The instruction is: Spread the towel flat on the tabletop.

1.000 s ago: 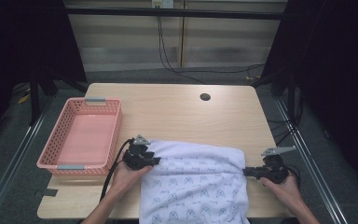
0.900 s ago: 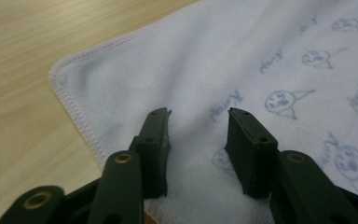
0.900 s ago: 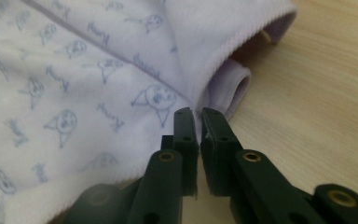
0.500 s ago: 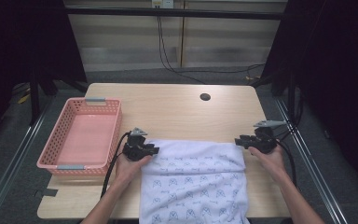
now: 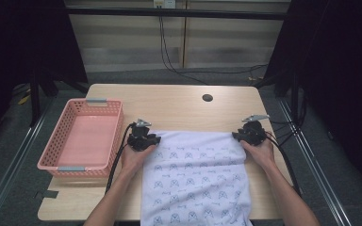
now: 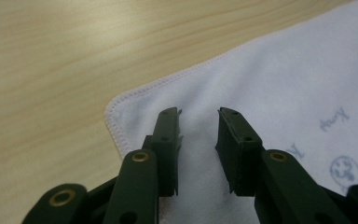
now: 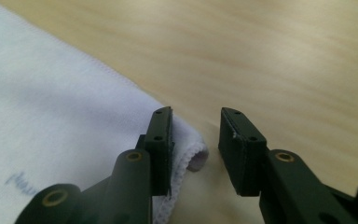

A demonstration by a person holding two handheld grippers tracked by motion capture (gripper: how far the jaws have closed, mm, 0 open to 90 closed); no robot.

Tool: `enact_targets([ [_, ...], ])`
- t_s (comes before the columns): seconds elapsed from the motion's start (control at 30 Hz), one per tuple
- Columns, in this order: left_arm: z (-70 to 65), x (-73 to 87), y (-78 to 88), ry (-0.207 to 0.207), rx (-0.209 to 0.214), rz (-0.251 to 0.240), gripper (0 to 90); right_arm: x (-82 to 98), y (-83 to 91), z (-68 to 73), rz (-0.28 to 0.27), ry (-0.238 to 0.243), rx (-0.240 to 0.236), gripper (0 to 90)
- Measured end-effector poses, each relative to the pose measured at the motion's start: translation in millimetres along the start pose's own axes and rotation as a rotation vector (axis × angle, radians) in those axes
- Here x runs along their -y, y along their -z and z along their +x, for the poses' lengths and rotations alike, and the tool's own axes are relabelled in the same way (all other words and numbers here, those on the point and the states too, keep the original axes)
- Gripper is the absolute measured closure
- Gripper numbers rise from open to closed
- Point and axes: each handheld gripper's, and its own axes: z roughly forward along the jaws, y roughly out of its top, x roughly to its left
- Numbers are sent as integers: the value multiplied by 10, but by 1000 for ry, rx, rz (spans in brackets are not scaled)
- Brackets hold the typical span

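The high view looks forward and down from above the person's side, taking in the whole tabletop (image 5: 179,106). Each gripper view rides low and very close, looking along its own claw at a far corner of the white cloth (image 5: 195,174): the left claw (image 6: 199,135) at one, the right claw (image 7: 196,135) at the other. All three share that cloth edge.

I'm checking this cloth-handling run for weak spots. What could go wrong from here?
The right tool stands open at the white cloth's very corner, so closing may miss the hem. The left tool is open over flat cloth and may pinch nothing. The near end overhangs the table's edge and could drag the cloth off.
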Motion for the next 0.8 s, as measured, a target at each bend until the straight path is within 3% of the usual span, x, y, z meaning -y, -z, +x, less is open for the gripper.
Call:
enact_targets([
  [0.2, 51, -90, -75, -6, -56, 5, 687, -107, -151, -50, -25, -38, 42, 573],
  [0.23, 69, -97, -91, -24, -60, 1, 689, -110, -156, -58, -26, -47, 37, 550],
  [0.3, 102, -116, -94, 13, -54, 1, 680, -115, -116, -77, -53, -77, 8, 540],
  [0.37, 102, -107, -79, 43, -32, -3, 615, -129, 77, -24, -108, -55, -18, 560],
  [0.4, 72, -97, -52, 30, -31, -11, 615, -125, 167, -3, -114, -58, -60, 592],
  [0.43, 30, -90, -9, 13, -24, -30, 615, -125, 167, -3, -114, -58, -60, 592],
  [0.47, 14, -89, 26, 17, -7, -27, 609, -106, 265, 30, -123, -47, -132, 618],
  [0.5, -4, -85, 82, 16, 38, -24, 598, -86, 315, 67, -113, -31, -158, 649],
  [0.53, -68, -53, 150, 22, 88, -48, 597, 14, 418, 195, -62, 23, -216, 688],
  [0.57, -115, -28, 191, 6, 97, -43, 597, 14, 418, 195, -62, 23, -216, 688],
  [0.6, -184, 8, 247, -16, 102, -24, 597, 110, 454, 276, -16, 41, -235, 691],
  [0.7, -346, 164, 426, -54, 169, 2, 597, 228, 476, 314, 4, 29, -250, 689],
  [0.8, -448, 310, 576, -108, 197, 32, 591, 354, 469, 355, 49, 35, -235, 645],
])
